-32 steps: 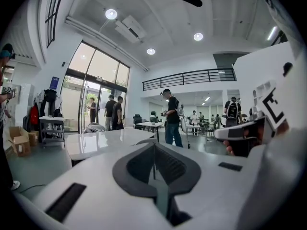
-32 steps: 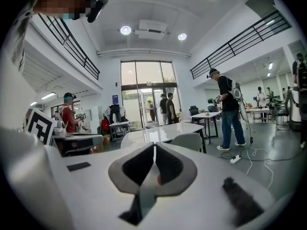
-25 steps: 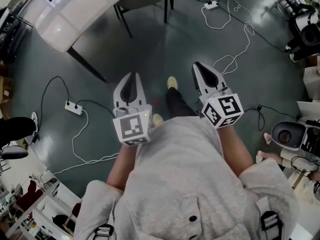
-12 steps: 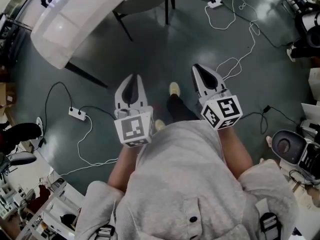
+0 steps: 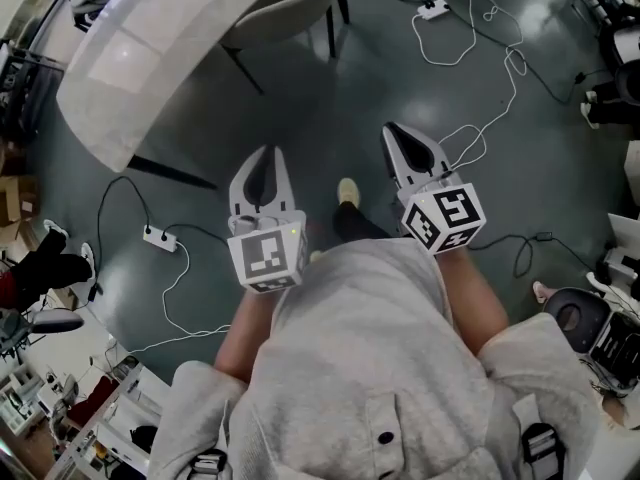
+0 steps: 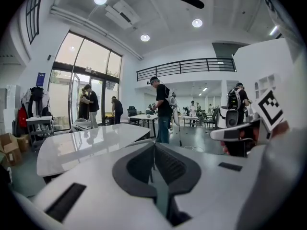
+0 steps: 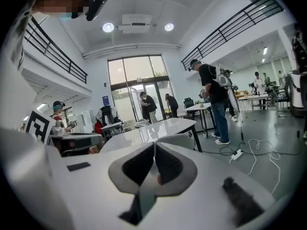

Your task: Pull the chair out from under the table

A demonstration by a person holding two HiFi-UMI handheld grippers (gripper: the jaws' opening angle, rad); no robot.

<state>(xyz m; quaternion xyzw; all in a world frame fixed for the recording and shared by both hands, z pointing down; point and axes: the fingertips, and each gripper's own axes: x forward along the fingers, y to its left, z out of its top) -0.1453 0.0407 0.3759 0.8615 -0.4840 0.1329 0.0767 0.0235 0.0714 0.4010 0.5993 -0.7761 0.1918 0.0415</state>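
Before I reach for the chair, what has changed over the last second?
The person has walked closer to the white table and the chair partly under it; both sit lower in the head view, as does the floor power strip. Nothing was gripped or let go. The left gripper and right gripper stay held out in front, jaws shut and empty.
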